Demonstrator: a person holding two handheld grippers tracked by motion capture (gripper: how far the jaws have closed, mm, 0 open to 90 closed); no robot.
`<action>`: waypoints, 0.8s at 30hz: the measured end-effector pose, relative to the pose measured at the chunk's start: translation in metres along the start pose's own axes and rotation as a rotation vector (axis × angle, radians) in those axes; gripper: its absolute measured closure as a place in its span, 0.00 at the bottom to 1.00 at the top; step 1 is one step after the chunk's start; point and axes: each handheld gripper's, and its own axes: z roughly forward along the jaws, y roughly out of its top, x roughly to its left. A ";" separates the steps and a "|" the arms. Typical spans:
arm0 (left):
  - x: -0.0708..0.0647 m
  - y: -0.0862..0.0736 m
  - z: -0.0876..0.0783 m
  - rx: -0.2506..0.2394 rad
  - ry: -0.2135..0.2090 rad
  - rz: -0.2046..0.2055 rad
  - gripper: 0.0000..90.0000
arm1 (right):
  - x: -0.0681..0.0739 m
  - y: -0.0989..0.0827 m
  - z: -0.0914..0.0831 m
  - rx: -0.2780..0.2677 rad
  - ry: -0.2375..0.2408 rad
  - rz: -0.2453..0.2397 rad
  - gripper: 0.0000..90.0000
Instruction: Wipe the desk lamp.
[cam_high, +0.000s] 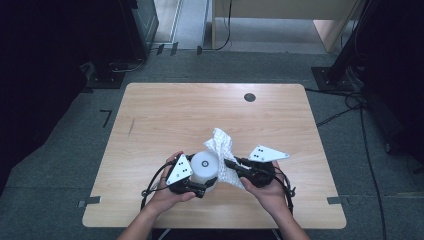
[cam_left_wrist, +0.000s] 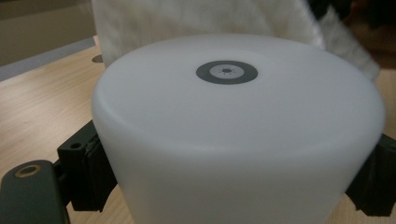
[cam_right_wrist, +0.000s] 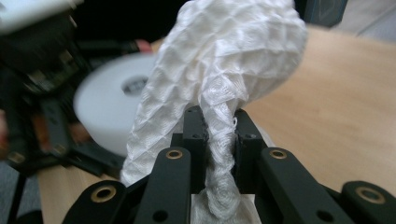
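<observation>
White cylinder (cam_high: 205, 167) clamped by left gripper (cam_high: 192, 186) (on table (cam_high: 165, 115)), foam mesh (cam_high: 222, 146) pinched in right gripper (cam_high: 234, 163) alongside.

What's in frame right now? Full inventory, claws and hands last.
white cylinder: 1, matt white with a grey ring mark on top, near edge of the table, between the left claw's jaws
foam net sleeve: 1, white mesh, just right of the cylinder, bunched and pinched by the right claw
table: 1, light wood, dark round hole near its far edge
left claw: 1, black, shut on the cylinder
right claw: 1, black, shut on the sleeve
hands: 2, at the table's near edge
</observation>
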 end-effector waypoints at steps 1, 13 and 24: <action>0.000 0.001 0.000 -0.005 -0.001 -0.002 0.09 | 0.001 0.003 -0.003 -0.013 0.000 -0.004 0.88; 0.000 0.006 -0.007 -0.060 -0.017 -0.008 0.09 | -0.012 -0.040 0.043 0.210 -0.006 0.057 0.88; -0.001 0.000 0.000 -0.018 -0.009 0.011 0.09 | -0.005 -0.012 0.012 0.040 0.005 0.030 0.88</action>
